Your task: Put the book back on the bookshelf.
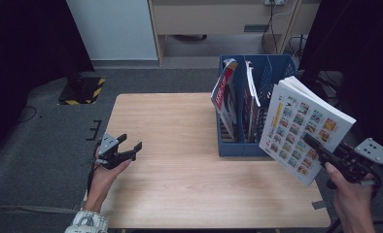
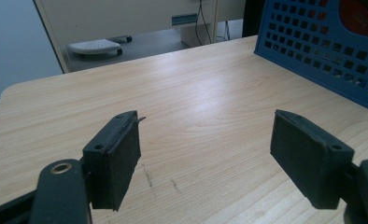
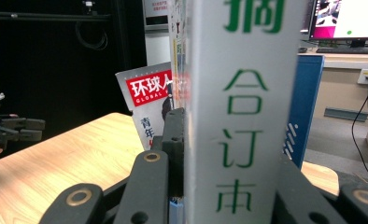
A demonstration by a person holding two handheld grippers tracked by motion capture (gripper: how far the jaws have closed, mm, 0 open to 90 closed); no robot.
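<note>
Two fingers (image 3: 173, 140) clamp the thick book (image 1: 304, 128); left gripper (image 1: 126, 148) apparently spread wide, empty.

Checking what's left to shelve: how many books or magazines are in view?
3, maybe more hidden: a red-titled magazine leaning at the blue rack's left, another magazine upright mid-rack, and a thick book clamped in the right gripper.

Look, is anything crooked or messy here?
Only a little: the magazines in the blue rack lean sideways rather than standing straight. The book is tilted too, but the right gripper is holding it.
</note>
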